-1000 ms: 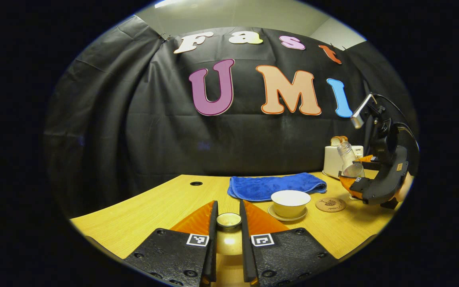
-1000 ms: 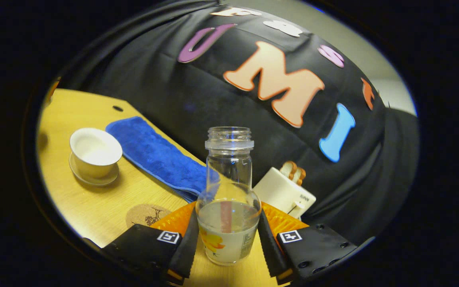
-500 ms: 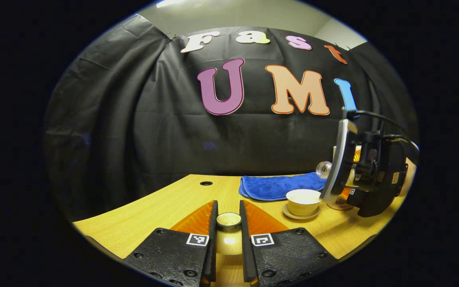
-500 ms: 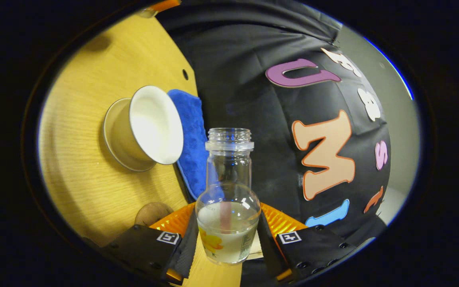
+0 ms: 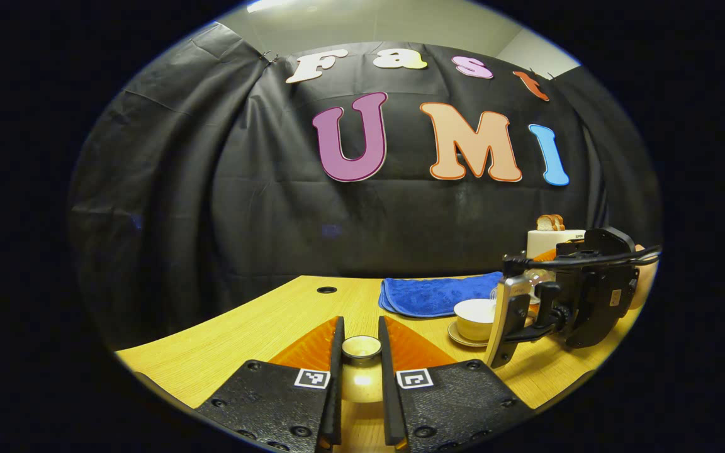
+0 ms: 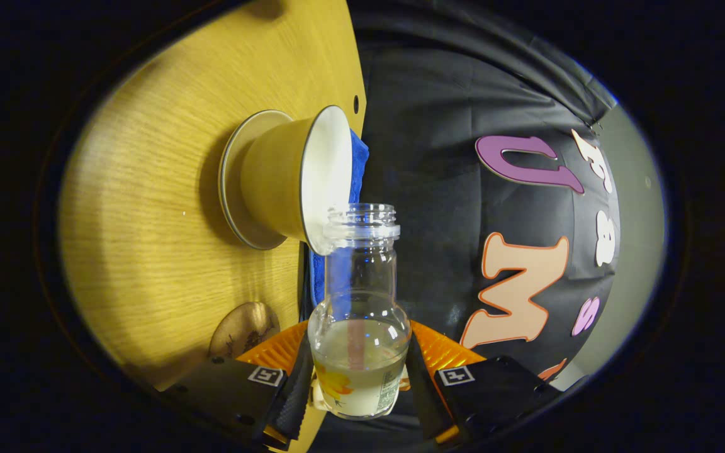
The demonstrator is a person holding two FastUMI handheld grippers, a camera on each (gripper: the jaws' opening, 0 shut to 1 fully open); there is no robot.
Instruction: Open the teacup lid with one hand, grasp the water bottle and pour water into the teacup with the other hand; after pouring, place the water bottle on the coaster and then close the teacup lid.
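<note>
A recording booth: black cloth wall behind wooden table.

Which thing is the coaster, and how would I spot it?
Start at the wooden table in the right gripper view. Find the cup on its saucer; the coaster lies flat beside them, near the bottle. It is the small, round, brown disc with a dark drawing.

From my remote seat, I see a clear, glossy glass water bottle, a smooth glazed ceramic teacup on its saucer, a matt wood-grain table, a plush blue towel and a cork-like coaster.
</note>
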